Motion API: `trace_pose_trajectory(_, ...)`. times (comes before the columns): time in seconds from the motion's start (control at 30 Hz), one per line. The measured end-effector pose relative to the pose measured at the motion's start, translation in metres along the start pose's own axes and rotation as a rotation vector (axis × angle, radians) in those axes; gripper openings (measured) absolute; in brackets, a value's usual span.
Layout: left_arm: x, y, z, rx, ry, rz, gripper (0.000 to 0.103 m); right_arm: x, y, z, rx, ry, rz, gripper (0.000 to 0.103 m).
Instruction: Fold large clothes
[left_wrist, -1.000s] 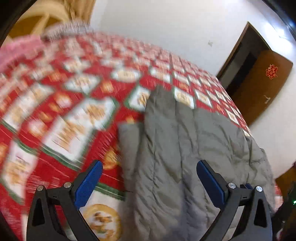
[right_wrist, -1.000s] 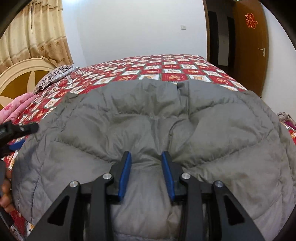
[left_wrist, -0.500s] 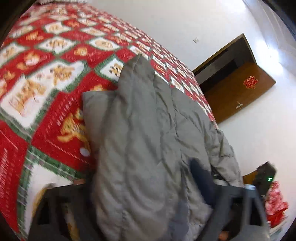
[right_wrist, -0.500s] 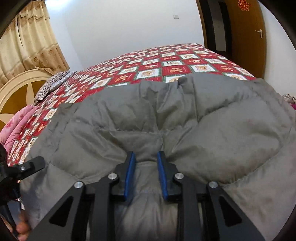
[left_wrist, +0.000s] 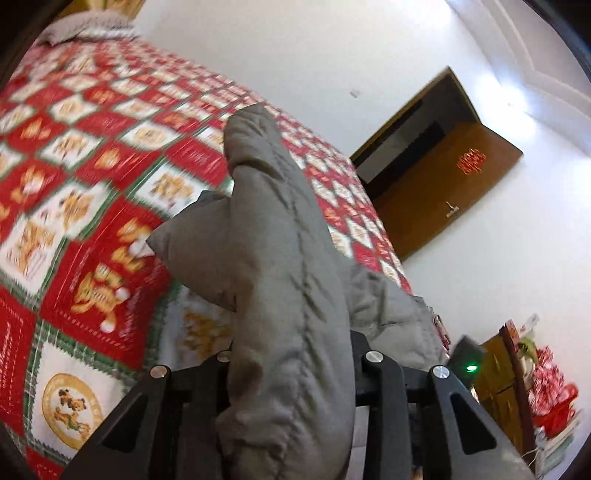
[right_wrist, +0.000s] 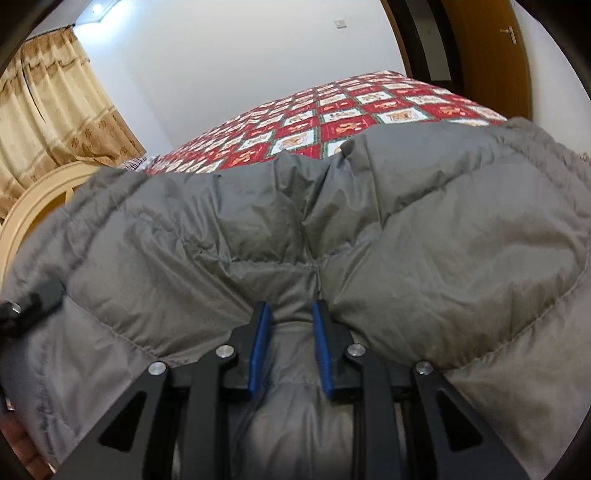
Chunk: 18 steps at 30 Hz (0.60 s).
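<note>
Since a second ago, left gripper (left_wrist: 291, 369) has closed from wide open onto jacket (left_wrist: 280, 280) edge, now raised off bed (left_wrist: 74, 177). Right gripper (right_wrist: 291, 332) stays clamped on jacket hem. Step: lifting near hem for fold. Next, likely: carry both hems across toward far edge, level. Jacket spreads across bed ahead of both grippers.

No legible text, brand or number was found. A red ornament (left_wrist: 471, 161), shaped like a double-happiness sign but too blurred to be read with certainty, was seen on the brown door (left_wrist: 443, 192). Small script on the red squares of the bedspread (left_wrist: 122, 258) could not be read.
</note>
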<state>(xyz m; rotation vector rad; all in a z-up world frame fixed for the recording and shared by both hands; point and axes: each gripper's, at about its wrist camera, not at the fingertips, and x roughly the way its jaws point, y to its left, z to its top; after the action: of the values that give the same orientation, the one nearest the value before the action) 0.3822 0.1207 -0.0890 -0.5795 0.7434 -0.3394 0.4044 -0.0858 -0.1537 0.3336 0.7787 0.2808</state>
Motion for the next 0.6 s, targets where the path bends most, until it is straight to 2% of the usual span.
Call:
trace_pose_trajectory(0.17, 0.004, -0.048, 0.003, 0.118, -0.013, 0.025, 0.032, -0.001, -0.002, -0.001, 0.021, 0.000, 0.022, 0.026)
trace_pose_trajectory(0.6, 0.028, -0.112, -0.012, 0.313, 0.014, 0.077, 0.030, -0.007, -0.015, 0.008, 0.074, 0.039, 0.071, 0.025)
